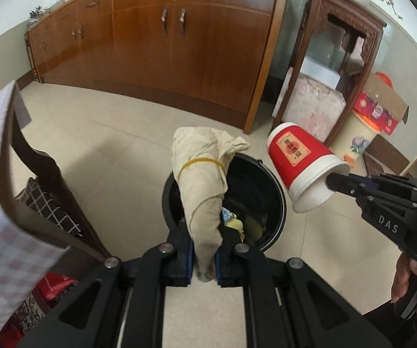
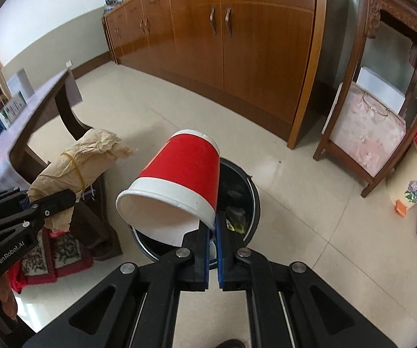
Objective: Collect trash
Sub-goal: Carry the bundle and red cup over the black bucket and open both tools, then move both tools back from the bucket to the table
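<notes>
Floor bin below jaws pinching bundle, cup.

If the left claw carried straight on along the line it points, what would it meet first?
Most likely the open mouth of the black trash bin: the left claw, shut on the beige paper bundle, aims down into it. Depth is uncertain; the bundle would arrive first.

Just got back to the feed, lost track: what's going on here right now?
A person is clearing trash with a gripper in each hand. The left gripper is shut on a beige paper bundle tied with a rubber band. The right gripper pinches the rim of a red paper cup. Both are held above the black bin on the floor, which already has trash inside. Nothing has been dropped yet.
</notes>
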Action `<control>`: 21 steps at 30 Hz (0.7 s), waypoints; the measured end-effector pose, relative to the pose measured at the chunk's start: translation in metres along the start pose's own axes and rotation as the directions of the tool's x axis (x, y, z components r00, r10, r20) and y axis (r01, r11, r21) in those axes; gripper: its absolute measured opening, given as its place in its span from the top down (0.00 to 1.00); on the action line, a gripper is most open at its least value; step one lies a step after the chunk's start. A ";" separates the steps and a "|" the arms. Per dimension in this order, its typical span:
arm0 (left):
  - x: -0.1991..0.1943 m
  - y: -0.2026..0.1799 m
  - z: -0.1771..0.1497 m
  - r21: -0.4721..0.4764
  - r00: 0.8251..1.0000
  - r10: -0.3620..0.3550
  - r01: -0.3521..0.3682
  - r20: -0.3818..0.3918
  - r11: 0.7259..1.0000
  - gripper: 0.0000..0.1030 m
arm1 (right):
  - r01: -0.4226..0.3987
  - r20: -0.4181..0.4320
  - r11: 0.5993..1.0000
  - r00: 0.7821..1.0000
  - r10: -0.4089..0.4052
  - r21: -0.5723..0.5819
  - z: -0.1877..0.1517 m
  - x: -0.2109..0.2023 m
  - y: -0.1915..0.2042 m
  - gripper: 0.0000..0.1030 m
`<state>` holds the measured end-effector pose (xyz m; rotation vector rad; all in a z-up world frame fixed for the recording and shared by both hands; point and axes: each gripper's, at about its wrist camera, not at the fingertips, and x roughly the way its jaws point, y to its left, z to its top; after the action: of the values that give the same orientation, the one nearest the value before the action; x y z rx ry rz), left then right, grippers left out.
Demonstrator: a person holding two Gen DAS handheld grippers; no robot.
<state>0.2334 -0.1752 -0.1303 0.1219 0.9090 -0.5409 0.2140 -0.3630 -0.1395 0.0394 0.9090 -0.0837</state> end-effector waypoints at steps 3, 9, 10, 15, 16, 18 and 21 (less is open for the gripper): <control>0.016 -0.003 0.000 0.012 1.000 -0.006 0.006 -0.031 1.000 0.89 | -0.002 -0.020 1.000 1.000 0.002 -0.017 -0.001 0.015 0.000 0.96; 0.048 -0.008 0.000 0.023 0.995 -0.024 0.027 -0.098 0.999 0.88 | -0.006 -0.079 0.998 0.997 0.001 -0.056 -0.002 0.052 -0.003 0.96; 0.057 -0.008 -0.001 0.025 0.993 -0.025 0.028 -0.112 0.999 0.85 | -0.011 -0.094 0.998 0.996 0.005 -0.063 -0.002 0.058 -0.003 0.96; 0.078 0.000 -0.011 0.013 0.985 0.082 -0.081 -0.153 0.997 0.21 | 0.080 -0.198 0.991 0.975 -0.100 -0.106 -0.017 0.103 -0.014 0.02; 0.076 0.002 -0.013 0.010 0.983 0.099 -0.099 -0.153 0.995 0.11 | 0.096 -0.196 0.990 0.974 -0.115 -0.100 -0.019 0.103 -0.016 0.00; 0.069 0.008 -0.018 -0.004 0.983 0.126 -0.128 -0.135 0.992 0.03 | 0.107 -0.198 0.990 0.973 -0.123 -0.091 -0.020 0.104 -0.019 0.00; 0.062 0.014 -0.022 -0.018 0.980 0.144 -0.148 -0.140 0.989 0.03 | 0.122 -0.188 0.988 0.972 -0.138 -0.096 -0.019 0.099 -0.018 0.00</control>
<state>0.2549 -0.1806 -0.1940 0.2010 1.0341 -0.3859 0.2576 -0.3848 -0.2291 -0.0919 1.1096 -0.1662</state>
